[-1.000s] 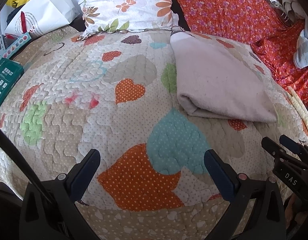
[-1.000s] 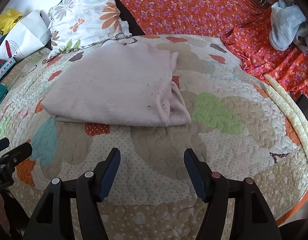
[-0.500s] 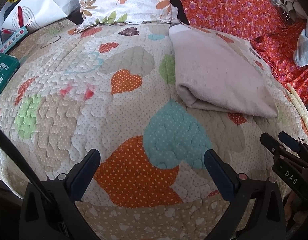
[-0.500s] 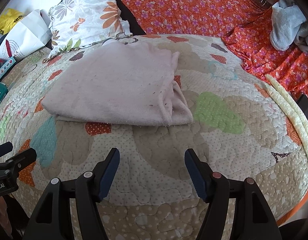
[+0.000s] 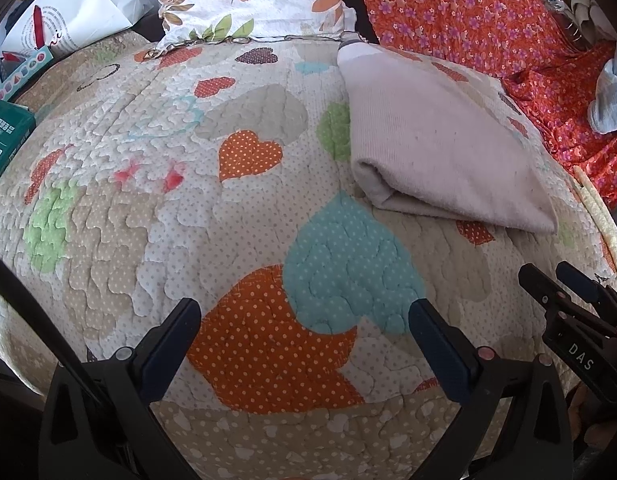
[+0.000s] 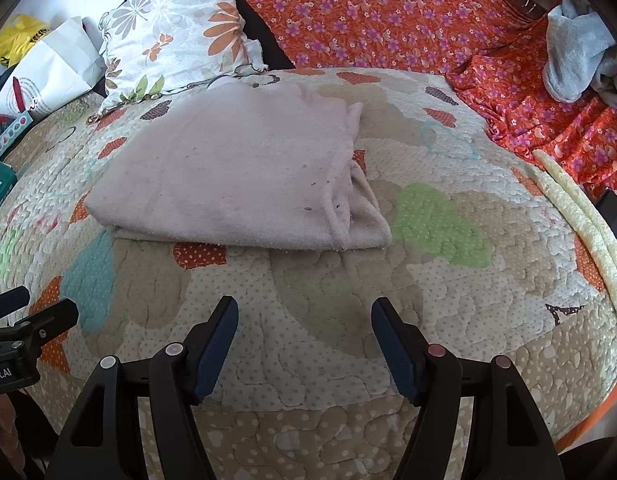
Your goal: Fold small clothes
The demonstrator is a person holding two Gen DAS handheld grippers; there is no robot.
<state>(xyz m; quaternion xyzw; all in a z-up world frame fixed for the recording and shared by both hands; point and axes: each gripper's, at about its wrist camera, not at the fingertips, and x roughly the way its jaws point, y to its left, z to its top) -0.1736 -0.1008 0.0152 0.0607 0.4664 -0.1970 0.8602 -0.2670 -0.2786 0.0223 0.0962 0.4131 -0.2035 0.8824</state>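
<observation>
A pale pink garment [image 6: 236, 168] lies folded into a flat packet on the heart-patterned quilt [image 6: 448, 220]. In the left wrist view the same garment [image 5: 440, 144] sits at the upper right. My right gripper [image 6: 304, 316] hovers over bare quilt just in front of the garment's near edge, open, nothing between its fingers. My left gripper [image 5: 304, 316] is open too, above an orange and a teal heart, well to the left of the garment. The right gripper [image 5: 564, 280] shows at the right edge of the left wrist view.
A floral pillow [image 6: 176, 36] leans behind the quilt. An orange flowered cloth [image 6: 388, 12] covers the back right, with a light blue sock or cloth [image 6: 572, 60] on it. A white paper bag [image 6: 48, 72] and a green box [image 5: 4, 132] stand at the left.
The scene in the left wrist view has slid slightly downward, a small tilt of that gripper. The garment and the right gripper have kept their places.
</observation>
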